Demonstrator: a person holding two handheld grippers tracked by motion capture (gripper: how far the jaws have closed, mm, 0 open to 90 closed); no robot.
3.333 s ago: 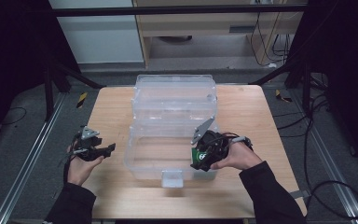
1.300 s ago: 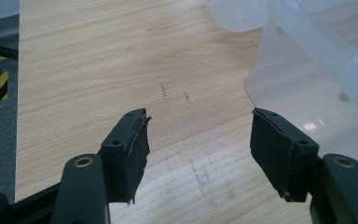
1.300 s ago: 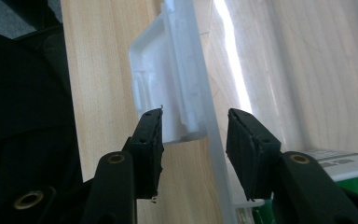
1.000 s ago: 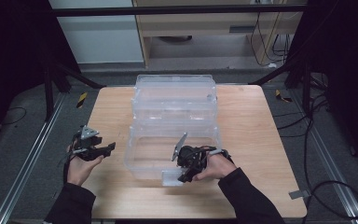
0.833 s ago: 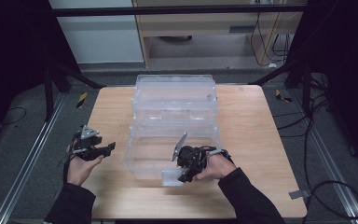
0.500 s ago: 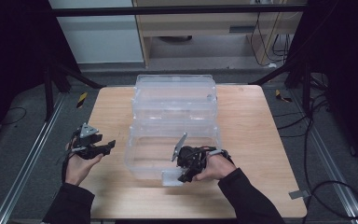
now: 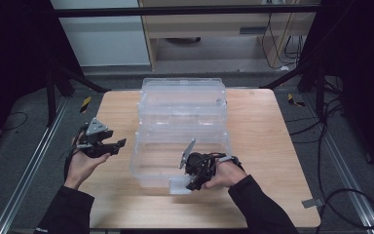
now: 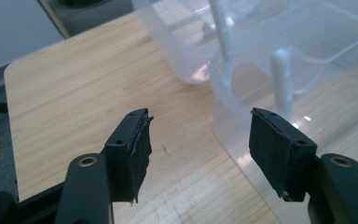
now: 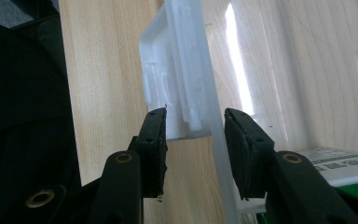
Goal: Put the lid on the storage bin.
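A light wooden surface (image 7: 272,131) was seen standing on dark floor. Black frame posts (image 7: 53,92) and a metal rail (image 7: 27,175) were seen at the left, black-and-yellow tape marks (image 7: 85,104) beside the far-left corner. Cables (image 7: 341,141) were trailed over the floor at the right. A wooden cabinet (image 7: 209,29) and a white panel (image 7: 100,34) were seen behind.

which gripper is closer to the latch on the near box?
Right. The right gripper is at the latch on the near clear box, jaws open on either side of it. The left gripper is off the box's left side, open over the table.
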